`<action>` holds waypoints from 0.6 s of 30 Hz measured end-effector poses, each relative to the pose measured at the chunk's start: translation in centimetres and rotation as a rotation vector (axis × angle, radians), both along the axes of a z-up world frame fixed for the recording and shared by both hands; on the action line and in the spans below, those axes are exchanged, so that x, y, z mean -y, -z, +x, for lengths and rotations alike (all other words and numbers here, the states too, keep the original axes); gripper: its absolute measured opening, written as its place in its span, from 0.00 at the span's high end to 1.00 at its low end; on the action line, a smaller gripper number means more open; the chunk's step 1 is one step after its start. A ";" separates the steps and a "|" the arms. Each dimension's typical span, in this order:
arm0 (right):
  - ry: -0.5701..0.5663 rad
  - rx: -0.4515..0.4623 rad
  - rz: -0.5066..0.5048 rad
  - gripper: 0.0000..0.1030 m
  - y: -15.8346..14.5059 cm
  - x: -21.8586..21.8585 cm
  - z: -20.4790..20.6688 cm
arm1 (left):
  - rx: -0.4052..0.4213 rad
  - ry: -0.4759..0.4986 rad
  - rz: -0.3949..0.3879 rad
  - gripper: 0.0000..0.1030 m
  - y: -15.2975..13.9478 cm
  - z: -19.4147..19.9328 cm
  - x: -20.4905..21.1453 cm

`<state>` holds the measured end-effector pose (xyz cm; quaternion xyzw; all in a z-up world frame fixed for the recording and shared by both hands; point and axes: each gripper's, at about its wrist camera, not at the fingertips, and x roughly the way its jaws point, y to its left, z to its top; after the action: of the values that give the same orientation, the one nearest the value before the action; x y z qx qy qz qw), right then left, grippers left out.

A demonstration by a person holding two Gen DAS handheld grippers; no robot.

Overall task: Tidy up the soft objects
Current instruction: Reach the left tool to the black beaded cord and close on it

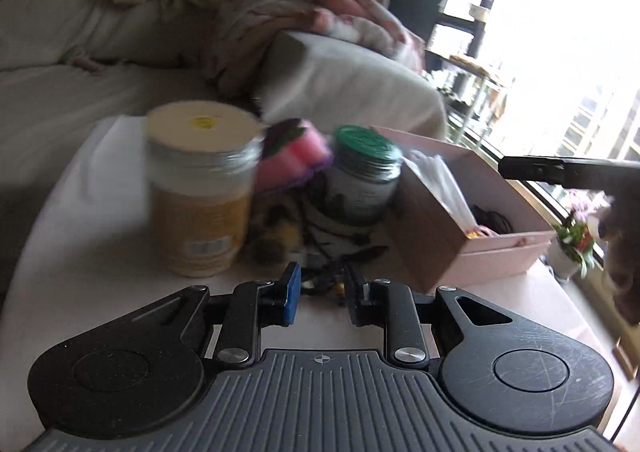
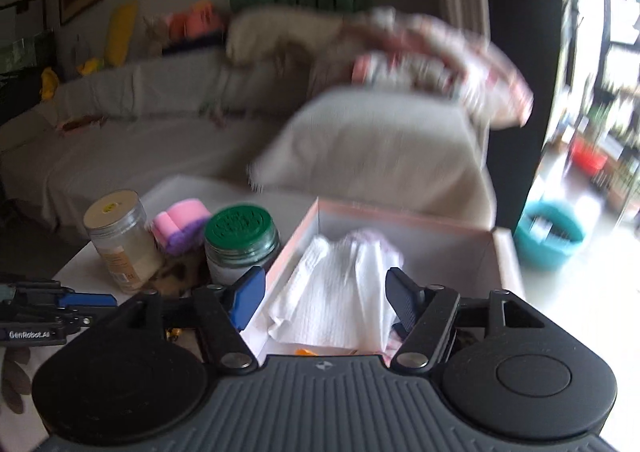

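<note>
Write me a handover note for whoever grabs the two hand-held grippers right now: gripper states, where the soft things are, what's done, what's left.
Left hand-held gripper: open, empty, low over the table just short of a dark tangle of cords.
Right hand-held gripper: open, empty, over the pink box.
Done: white cloth lies in the box.
Left: pink and purple sponge sits between the cream-lidded jar and the green-lidded jar; a mottled brown soft item lies on the table in front of them. Both are outside the box.
Frames are blurred; the box's other contents are unclear.
</note>
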<state>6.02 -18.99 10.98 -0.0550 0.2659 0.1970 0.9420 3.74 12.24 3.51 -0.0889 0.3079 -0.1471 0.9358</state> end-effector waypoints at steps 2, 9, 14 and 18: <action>0.027 0.045 -0.005 0.31 1.3 -0.1 -2.4 | 0.012 0.009 0.058 0.75 0.0 0.6 1.4; -0.072 -0.080 0.024 0.31 6.7 -0.8 -6.5 | 0.017 0.145 0.202 0.72 0.8 3.7 4.9; -0.093 -0.102 0.038 0.31 8.2 -1.3 -6.6 | -0.027 0.089 0.228 0.72 1.5 6.0 4.6; -0.075 -0.155 0.112 0.31 8.9 -0.1 -5.7 | -0.027 0.151 0.229 0.72 1.6 6.4 5.4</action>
<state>0.33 -18.90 2.09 0.0034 0.3243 0.2503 0.9123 10.11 6.88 1.90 0.0401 0.3409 -0.1795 0.9219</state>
